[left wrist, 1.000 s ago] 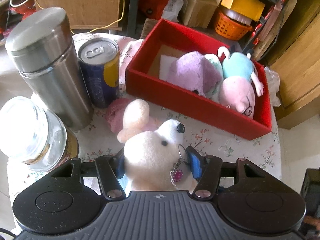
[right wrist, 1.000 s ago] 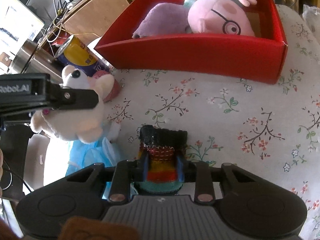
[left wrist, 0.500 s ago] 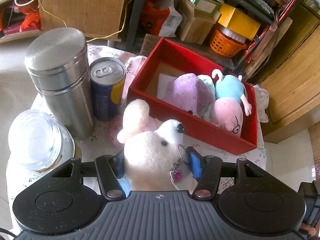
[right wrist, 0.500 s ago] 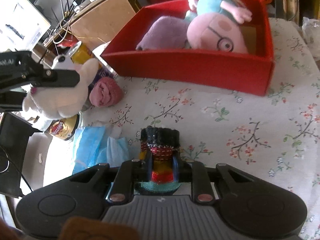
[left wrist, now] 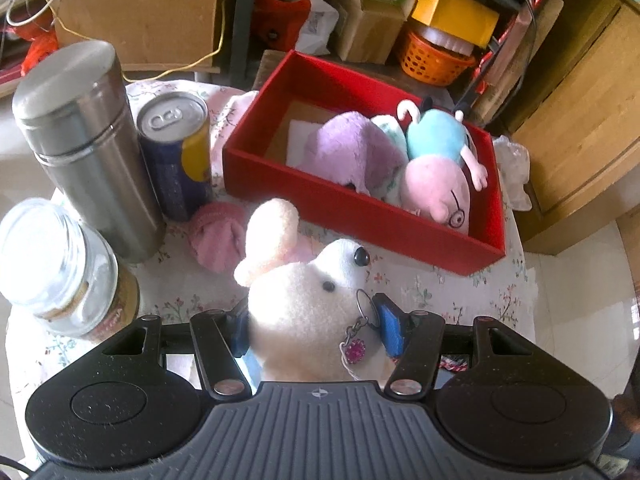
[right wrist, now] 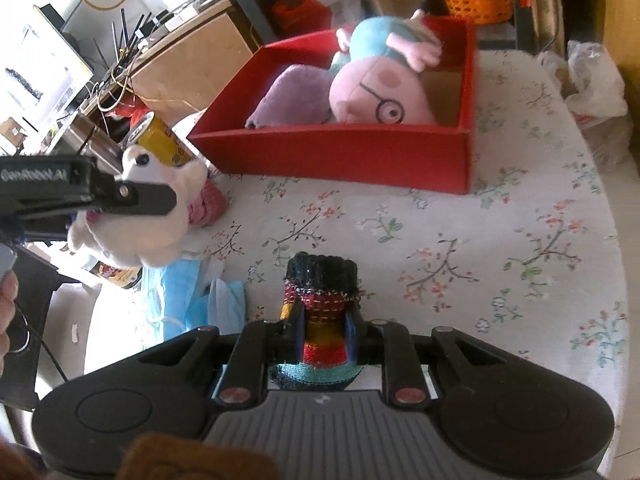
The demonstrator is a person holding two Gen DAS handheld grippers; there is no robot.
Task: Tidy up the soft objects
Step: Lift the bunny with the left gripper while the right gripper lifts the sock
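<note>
Transport step: left gripper [left wrist: 314, 330] clamps white plush rabbit [left wrist: 308, 308]; right gripper [right wrist: 325, 326] clamps striped knitted pouch [right wrist: 322, 312]. Next move: release both into red cardboard box [left wrist: 352, 216], frame centre.

We've got our left gripper [left wrist: 312, 326] clamped from both sides on the white plush rabbit [left wrist: 308, 312], held up off the table. Our right gripper [right wrist: 325, 330] sits low and level, its fingers [right wrist: 297, 330] pinched tight around the striped knitted pouch [right wrist: 322, 312].
</note>
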